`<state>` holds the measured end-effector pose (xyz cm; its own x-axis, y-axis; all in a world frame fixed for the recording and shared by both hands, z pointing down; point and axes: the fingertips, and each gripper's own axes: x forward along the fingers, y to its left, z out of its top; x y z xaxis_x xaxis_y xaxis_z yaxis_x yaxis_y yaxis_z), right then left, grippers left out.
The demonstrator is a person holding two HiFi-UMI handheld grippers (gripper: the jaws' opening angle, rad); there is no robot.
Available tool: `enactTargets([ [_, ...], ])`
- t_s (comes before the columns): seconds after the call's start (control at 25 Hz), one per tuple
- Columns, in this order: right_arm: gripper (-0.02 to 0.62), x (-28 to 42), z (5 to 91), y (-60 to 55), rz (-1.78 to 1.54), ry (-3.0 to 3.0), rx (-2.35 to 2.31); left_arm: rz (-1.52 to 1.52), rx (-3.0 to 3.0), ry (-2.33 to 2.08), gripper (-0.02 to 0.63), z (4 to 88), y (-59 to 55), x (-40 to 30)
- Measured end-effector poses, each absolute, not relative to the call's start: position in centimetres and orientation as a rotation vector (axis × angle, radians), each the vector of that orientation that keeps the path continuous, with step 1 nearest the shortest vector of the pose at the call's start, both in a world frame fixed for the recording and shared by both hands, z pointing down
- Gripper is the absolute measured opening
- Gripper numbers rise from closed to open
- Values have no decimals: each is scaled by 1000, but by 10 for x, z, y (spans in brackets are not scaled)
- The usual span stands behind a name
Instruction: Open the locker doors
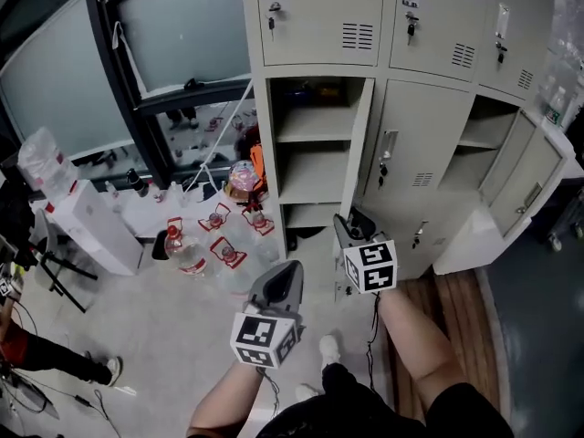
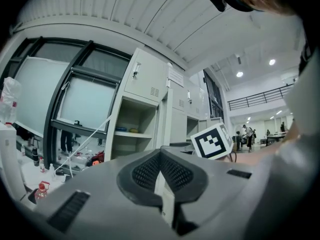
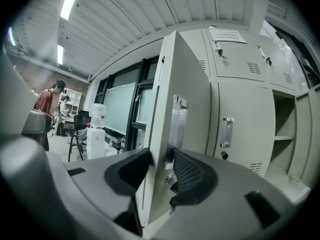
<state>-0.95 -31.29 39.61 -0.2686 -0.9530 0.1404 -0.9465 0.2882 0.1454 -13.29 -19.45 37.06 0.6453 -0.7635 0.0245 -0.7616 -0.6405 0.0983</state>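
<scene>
Right gripper (image 3: 159, 159) fingers clamp the free edge of the open locker door (image 3: 186, 91), long axis vertical, panel running straight ahead; left gripper (image 2: 160, 156), fingers shut and empty, sits farther from that door.

The right gripper (image 3: 161, 160) is grey, with black dot-textured pads (image 3: 192, 176). The locker door (image 3: 172, 99) whose edge sits between them is pale beige, like the whole locker bank (image 1: 319, 26) ahead of it. The cube (image 1: 370, 265) on each gripper carries black-and-white square markers. The left gripper (image 2: 160, 159) is the same grey and black. To its left are clear bottles (image 1: 187, 254) with red caps on a light grey floor (image 1: 155, 336). To the right of the right gripper runs brown wood flooring (image 1: 456, 299).
</scene>
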Motion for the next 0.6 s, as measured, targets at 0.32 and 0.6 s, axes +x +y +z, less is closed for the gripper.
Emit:
enactTargets([
  [0.32, 137, 45, 399, -292, 21, -2337, 1832, -12, 2793, -1193, 1, 377, -178, -97],
  [0.6, 120, 72, 401, -283, 54, -2324, 1891, 11, 2805, -1175, 2, 377, -171, -87],
])
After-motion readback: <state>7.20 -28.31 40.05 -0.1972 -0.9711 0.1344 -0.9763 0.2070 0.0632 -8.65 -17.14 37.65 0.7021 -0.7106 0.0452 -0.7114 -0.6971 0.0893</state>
